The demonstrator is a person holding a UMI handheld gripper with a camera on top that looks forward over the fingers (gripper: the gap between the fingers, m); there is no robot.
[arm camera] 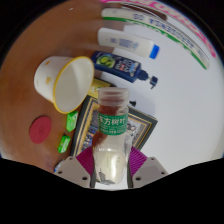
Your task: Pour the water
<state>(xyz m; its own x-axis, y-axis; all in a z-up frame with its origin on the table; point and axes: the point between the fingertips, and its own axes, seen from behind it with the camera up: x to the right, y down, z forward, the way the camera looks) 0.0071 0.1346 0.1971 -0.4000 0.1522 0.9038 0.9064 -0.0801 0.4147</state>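
Hand-held gripper (111,170) clenched on a clear water bottle (111,140), both pink pads (84,163) pressing its lower body. Bottle upright, green label facing the camera, white liquid line hard to read. The neck (113,97) looks open, reddish ring at the top; no cap that I can make out, not certain.

Just under and behind the bottle, a dark framed board (135,125) lies flat on the bench (185,100). Left of the fingers, small green clips (68,130) and a red round lid (40,128), possibly the bottle's cap.

Just beyond the bottle, up-left, a cream cup (65,80) with a handle, mouth tilted toward the camera. Looks like the pour target; inside appears dry.

Farther back, a dark blue pump bottle (125,68) lying down, then a white tube with blue cap (130,42), then boxes with green and red print (160,22) at the far edge.

Risks, my guess: the cup's mouth isn't level, so water could run out or miss the rim. A thin bottle squeezed hard may spurt when tipped. Tipping fast near the cup could knock it. Spill would wet the framed board right below.
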